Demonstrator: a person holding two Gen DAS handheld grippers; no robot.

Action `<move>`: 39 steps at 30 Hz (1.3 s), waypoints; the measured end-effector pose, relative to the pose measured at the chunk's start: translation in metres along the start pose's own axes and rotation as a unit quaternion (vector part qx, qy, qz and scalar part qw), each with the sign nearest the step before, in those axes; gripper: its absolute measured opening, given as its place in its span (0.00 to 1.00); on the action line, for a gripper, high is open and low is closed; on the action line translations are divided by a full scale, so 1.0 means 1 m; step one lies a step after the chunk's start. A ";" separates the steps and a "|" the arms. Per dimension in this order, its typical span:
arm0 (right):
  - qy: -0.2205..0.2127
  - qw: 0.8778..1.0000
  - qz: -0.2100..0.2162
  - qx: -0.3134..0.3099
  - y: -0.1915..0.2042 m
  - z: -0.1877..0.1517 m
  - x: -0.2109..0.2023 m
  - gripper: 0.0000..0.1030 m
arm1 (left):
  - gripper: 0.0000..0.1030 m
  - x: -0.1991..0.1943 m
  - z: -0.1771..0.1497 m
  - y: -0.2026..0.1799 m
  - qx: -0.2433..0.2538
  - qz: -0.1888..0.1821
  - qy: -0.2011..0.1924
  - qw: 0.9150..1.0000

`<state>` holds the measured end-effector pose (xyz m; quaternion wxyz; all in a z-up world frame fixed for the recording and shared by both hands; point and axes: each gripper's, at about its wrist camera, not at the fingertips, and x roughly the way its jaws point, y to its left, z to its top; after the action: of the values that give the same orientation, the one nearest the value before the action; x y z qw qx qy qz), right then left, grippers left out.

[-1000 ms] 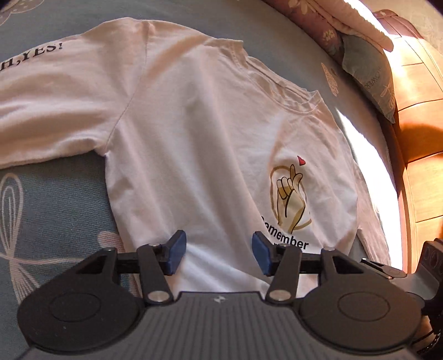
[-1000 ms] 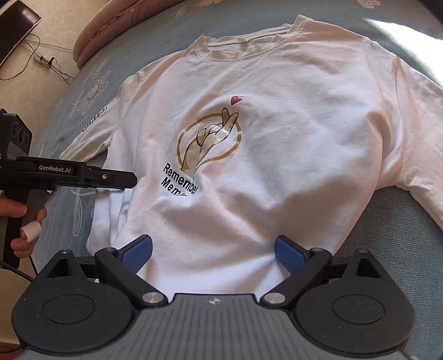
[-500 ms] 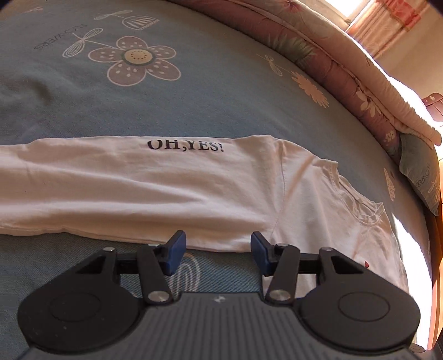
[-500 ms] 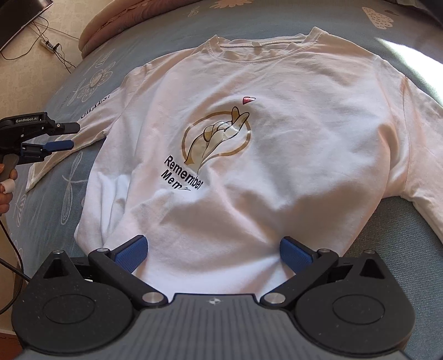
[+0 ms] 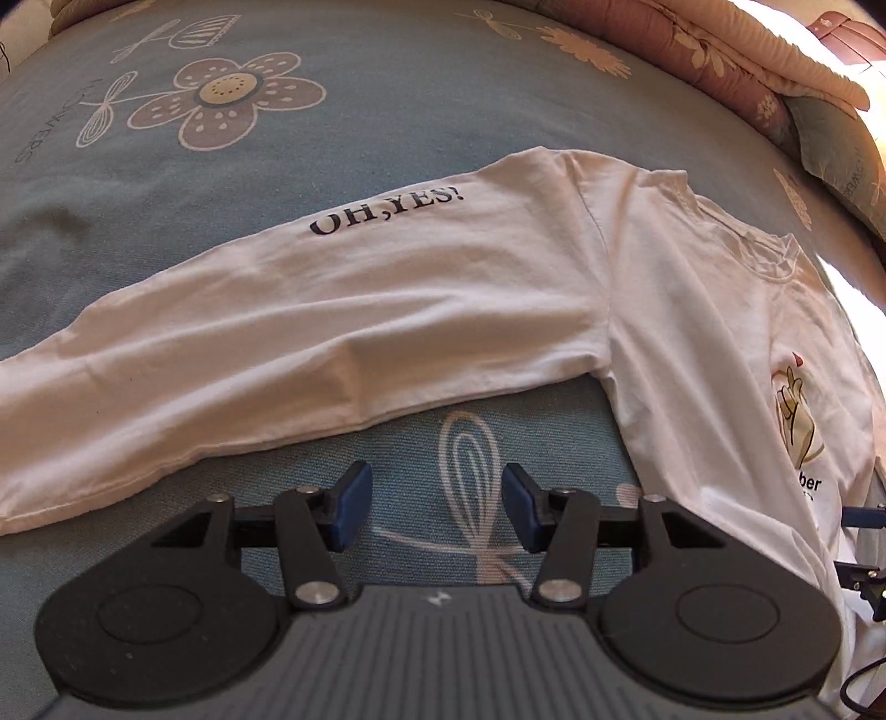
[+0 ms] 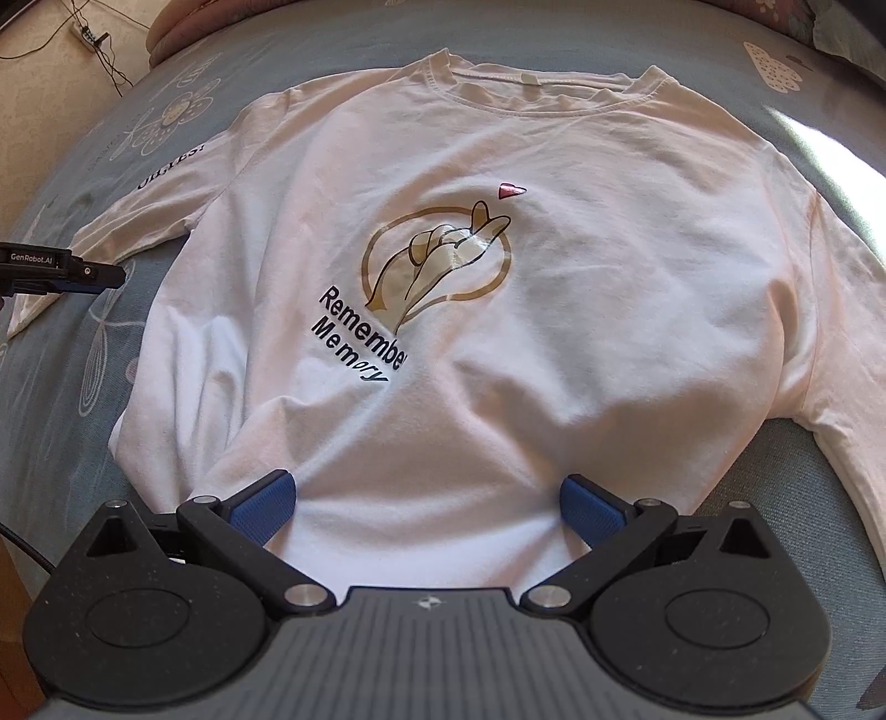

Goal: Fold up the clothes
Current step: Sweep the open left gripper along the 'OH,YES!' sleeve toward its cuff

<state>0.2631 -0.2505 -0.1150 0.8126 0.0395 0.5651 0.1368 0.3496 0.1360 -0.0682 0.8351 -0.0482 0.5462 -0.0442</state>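
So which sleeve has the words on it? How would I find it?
Find the blue flowered bedspread with the white shirt lying flat on it. Follow the long sleeve stretched out toward the big brown flower. Only that sleeve says "OH,YES!" in dark letters near the shoulder.

The shirt (image 6: 554,310) is showing white, with a gold ring on its chest around a pale hand drawn in dark outline, a small red heart (image 6: 510,190) sitting just above, and black lettering slanting below. More black letters are running along its left sleeve (image 5: 310,332). The bed cover (image 5: 387,111) is lying dusty blue, printed with dull mauve flowers with cream centres and thin white line drawings. A quilt (image 5: 692,50) at the far right is showing pinkish brown with pale blossoms. Both the left gripper (image 5: 432,512) and the right gripper (image 6: 423,498) are wearing blue pads on black arms, over a ribbed grey body.
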 end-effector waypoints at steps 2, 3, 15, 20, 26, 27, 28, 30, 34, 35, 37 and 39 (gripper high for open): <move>0.005 1.000 -0.003 -0.001 0.001 0.001 0.001 1.00 | 0.48 -0.011 0.001 -0.008 0.077 0.045 -0.031 0.996; 0.007 1.000 -0.005 -0.001 0.001 0.002 0.001 1.00 | 0.44 -0.012 0.003 -0.012 0.113 0.066 -0.034 0.991; 0.018 1.000 -0.016 0.002 0.004 0.005 0.003 1.00 | 0.23 0.027 -0.008 -0.043 0.436 0.144 0.026 0.888; 0.016 1.000 -0.020 0.001 0.006 0.004 0.003 1.00 | 0.01 0.029 0.000 -0.043 0.431 0.116 0.053 0.893; 0.017 1.000 -0.019 0.000 0.006 0.005 0.003 1.00 | 0.00 0.014 0.004 -0.036 0.363 0.062 0.080 0.926; 0.017 1.000 -0.018 0.000 0.005 0.005 0.003 1.00 | 0.00 0.013 0.001 -0.036 0.362 0.053 0.088 0.927; 0.016 1.000 -0.018 -0.001 0.005 0.005 0.003 1.00 | 0.01 0.011 -0.002 -0.035 0.363 0.049 0.093 0.926; 0.016 1.000 -0.018 -0.001 0.005 0.005 0.003 1.00 | 0.09 0.007 -0.004 -0.034 0.362 0.064 0.090 0.925; 0.017 1.000 -0.019 -0.002 0.005 0.006 0.004 1.00 | 0.13 -0.009 0.023 -0.026 0.277 0.046 0.036 0.959; 0.017 1.000 -0.020 -0.003 0.006 0.006 0.004 1.00 | 0.15 -0.005 0.032 -0.025 0.256 0.049 0.021 0.965; 0.016 1.000 -0.022 -0.004 0.006 0.006 0.004 1.00 | 0.18 0.006 0.047 -0.023 0.216 0.049 0.002 0.975; 0.015 1.000 -0.025 -0.005 0.007 0.005 0.004 1.00 | 0.21 0.019 0.056 -0.019 0.179 0.043 0.000 0.983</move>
<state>0.2682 -0.2424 -0.1157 0.8071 0.0194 0.5777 0.1202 0.4084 0.1166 -0.0610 0.8315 0.1251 0.5309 -0.1052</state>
